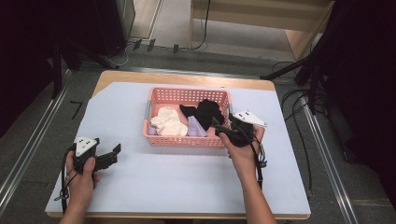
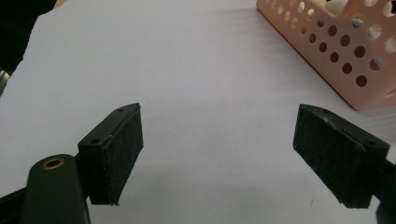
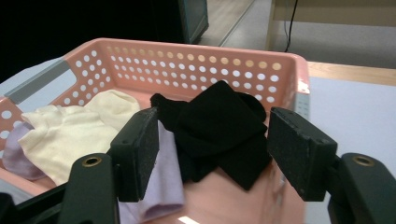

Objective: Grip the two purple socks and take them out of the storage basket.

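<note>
The left gripper (image 1: 113, 151) rests at the near left of the white-covered table (image 1: 187, 177), jaws wide with bare sheet between them. Further right stands the pink basket (image 1: 187, 141), holding a cream garment (image 1: 169, 122), a lilac piece (image 1: 196, 127) partly buried under its neighbours, and a black cloth (image 1: 205, 112) crumpled so its shape is hard to read. The right gripper (image 1: 217, 125) hangs over the basket's near right corner, jaws apart on either side of the black cloth, not pressing it; the hand covers much of the gripper.
</note>
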`<action>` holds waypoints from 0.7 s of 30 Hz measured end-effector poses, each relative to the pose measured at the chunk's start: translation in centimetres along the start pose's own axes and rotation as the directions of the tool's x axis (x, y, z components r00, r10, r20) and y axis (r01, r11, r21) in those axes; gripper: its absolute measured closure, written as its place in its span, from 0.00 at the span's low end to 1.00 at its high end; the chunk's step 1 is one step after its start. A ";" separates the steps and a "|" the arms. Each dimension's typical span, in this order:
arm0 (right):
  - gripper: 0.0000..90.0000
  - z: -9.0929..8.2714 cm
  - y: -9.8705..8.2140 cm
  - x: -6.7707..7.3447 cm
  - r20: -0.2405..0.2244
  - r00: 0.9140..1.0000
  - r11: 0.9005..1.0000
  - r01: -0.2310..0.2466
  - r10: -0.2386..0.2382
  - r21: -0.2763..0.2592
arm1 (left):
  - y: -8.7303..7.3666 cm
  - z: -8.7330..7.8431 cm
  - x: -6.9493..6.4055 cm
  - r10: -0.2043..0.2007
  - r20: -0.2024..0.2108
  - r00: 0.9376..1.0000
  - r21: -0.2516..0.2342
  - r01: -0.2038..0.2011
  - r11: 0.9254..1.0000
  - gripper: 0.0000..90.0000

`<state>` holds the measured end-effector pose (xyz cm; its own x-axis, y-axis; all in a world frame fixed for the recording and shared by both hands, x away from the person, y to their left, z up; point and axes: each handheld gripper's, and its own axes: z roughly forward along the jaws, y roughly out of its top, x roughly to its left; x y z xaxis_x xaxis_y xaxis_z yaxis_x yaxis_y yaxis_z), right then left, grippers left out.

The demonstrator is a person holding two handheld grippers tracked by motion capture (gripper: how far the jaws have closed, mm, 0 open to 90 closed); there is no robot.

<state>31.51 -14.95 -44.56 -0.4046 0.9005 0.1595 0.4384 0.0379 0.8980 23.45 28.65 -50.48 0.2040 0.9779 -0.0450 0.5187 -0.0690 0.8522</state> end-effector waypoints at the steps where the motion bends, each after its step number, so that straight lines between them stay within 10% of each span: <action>1: 0.38 0.2 0.0 0.2 -0.001 1.000 1.000 0.005 -0.005 0.004 | 0.0 0.0 0.0 0.001 0.000 1.000 0.000 -0.001 1.000 0.18; 21: 0.52 3.8 0.4 2.7 0.047 0.997 0.989 0.049 -0.056 0.139 | 0.0 0.0 0.0 0.003 0.003 1.000 0.008 -0.003 1.000 0.18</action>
<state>33.63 -10.85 -45.38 -0.3902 0.9164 0.0892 0.5250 0.1419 0.8392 23.48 28.69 -50.47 0.2082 0.9771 -0.0439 0.5246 -0.0737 0.8482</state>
